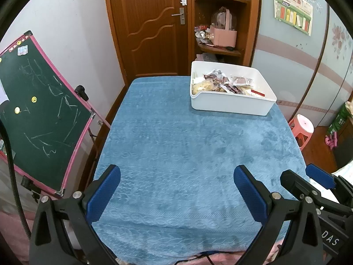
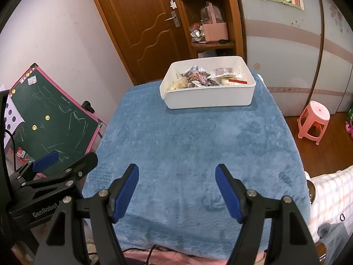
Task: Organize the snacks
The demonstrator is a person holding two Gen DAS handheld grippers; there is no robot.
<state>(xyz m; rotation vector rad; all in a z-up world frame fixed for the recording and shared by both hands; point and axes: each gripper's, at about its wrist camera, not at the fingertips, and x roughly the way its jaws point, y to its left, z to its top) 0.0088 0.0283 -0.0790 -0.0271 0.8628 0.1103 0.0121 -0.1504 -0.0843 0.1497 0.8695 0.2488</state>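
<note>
A white bin (image 1: 231,103) of snacks (image 1: 222,82) is seen at the far end of the worktop (image 1: 176,145), in the upper right of the left wrist view and at upper centre of the right wrist view. Its long axis is laid across the worktop, roughly parallel to the far edge, and a small pouring lip is turned toward the lower left corner of the bin. The snacks are heaped inside (clear and dark red wrappers, some pale pieces, one flat packet with a red band); no print on them can be read.

The worktop is covered by a blue plush cloth with an embossed chain pattern near the lower edge. Behind it a brown wooden door (image 1: 152,22) and an open corner shelf (image 1: 220,22) with a pink basket (image 1: 222,35) are shown. A pink-framed chalkboard (image 1: 42,119) with chalk scribbles and yellow magnets is propped at the left, a pink plastic stool (image 2: 314,119) is seen at the right, and a poster (image 1: 293,8) is fixed to the pale wall at the upper right (its writing is too small to read).

The left tongs (image 1: 176,190) are held wide apart over the bare cloth at the bottom of the frame, with nothing between the blue pads. The right tongs (image 2: 176,190) are likewise held apart and empty. "GenRobot" is printed on the left tongs' body at the lower left of the right wrist view, and "DAS" is read on the right tongs' body at the lower right of the left wrist view.
</note>
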